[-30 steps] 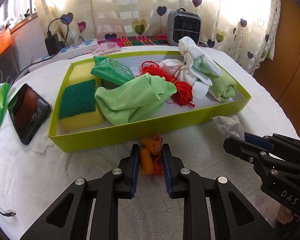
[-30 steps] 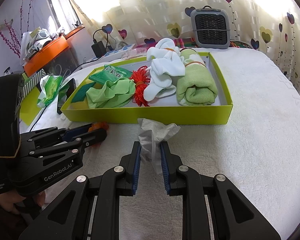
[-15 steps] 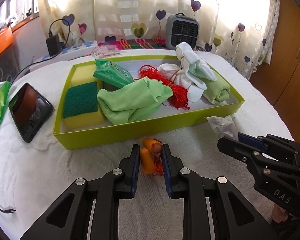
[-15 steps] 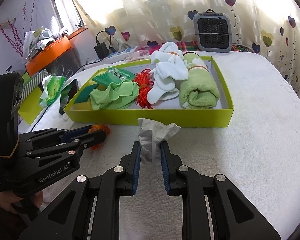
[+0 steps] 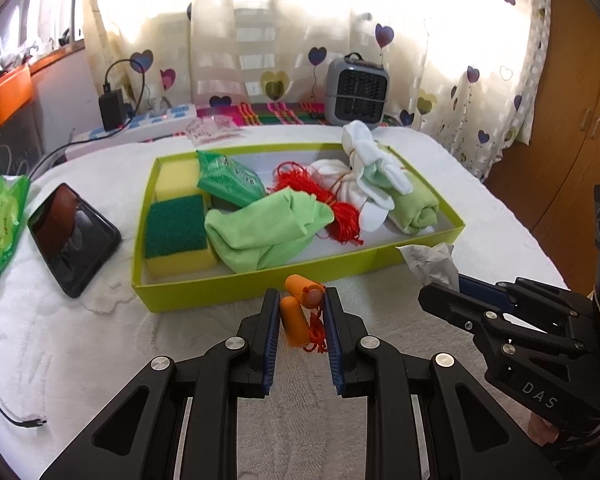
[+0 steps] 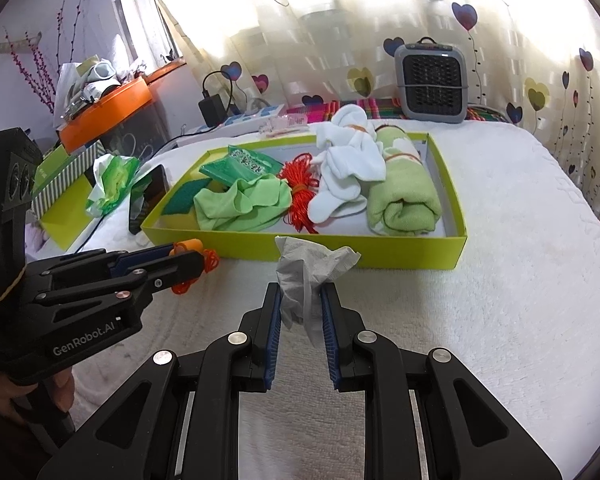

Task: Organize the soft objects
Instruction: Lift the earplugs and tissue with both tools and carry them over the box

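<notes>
I'm holding both grippers in front of the green box (image 5: pixel 300 278) on the white bedspread (image 6: pixel 520 280). My left gripper (image 5: pixel 302 312) is pinching the orange earplugs (image 5: pixel 296 312) w/ their red cord, jaws narrow & pressing on them. My right gripper (image 6: pixel 300 308) is clamping a crumpled tissue (image 6: pixel 308 272), jaws narrow too, the loose top sticking up past the tips.

Vs a sec ago: the box is sitting smaller & further up in the left view, so I'm lifting that hand away from the bedspread; earplugs are coming up w/ it, the cord dangling below. The grip itself isn't changing. In the right view the box is also looking a bit further off, tissue staying in the same spot between the pads; barely any change on that side.

Inside the box, nothing is shifting: sponge (image 5: pixel 176 236) at the left end, green packet (image 5: pixel 230 178) behind it, light green cloth (image 5: pixel 268 232) in the middle, red string bundle (image 5: pixel 332 208) beside it, white socks (image 5: pixel 364 184) & a rolled green towel (image 6: pixel 404 196) at the right end. A phone (image 5: pixel 74 238) is lying left of the box, touching nothing in it. A grey heater (image 6: pixel 432 80) is standing behind, by the curtain.
</notes>
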Action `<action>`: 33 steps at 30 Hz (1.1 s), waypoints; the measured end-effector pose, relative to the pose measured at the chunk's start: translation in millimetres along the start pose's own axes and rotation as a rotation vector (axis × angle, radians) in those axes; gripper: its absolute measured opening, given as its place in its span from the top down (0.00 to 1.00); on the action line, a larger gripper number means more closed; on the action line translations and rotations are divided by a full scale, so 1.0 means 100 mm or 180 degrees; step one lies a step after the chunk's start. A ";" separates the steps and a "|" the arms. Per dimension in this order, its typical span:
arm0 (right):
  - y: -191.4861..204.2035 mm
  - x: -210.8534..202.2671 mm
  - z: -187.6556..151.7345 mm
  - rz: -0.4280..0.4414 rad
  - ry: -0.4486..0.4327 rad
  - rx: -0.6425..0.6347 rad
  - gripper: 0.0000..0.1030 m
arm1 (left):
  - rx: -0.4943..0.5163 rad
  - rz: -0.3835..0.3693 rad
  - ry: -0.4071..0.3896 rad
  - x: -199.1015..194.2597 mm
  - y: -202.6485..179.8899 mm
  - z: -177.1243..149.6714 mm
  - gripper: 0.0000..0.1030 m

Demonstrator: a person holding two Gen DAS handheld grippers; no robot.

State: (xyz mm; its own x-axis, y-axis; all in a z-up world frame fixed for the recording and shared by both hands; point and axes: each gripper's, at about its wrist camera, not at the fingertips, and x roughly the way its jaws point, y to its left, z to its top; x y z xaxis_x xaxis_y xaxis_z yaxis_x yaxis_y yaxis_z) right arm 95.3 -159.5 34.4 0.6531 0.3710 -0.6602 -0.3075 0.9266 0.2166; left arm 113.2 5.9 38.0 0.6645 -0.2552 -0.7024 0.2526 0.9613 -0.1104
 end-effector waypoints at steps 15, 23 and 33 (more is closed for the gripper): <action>0.07 -0.15 0.18 0.0028 -0.0181 -0.0054 0.80 | 0.0025 -0.0047 -0.0183 -0.20 0.03 0.15 0.81; 0.11 -0.19 0.33 0.0042 -0.0273 -0.0114 0.80 | 0.0004 -0.0064 -0.0241 -0.24 0.10 0.26 0.80; 0.12 -0.11 0.55 0.0068 -0.0294 -0.0149 0.80 | -0.0051 -0.0041 -0.0241 -0.15 0.21 0.37 0.81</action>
State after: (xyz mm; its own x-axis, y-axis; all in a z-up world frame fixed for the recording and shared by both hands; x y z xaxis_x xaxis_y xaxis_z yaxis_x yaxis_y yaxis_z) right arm 122.1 -148.8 83.9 0.7064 0.3968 -0.5861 -0.3527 0.9153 0.1946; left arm 134.8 25.9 72.6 0.7127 -0.2741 -0.6457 0.2505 0.9592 -0.1307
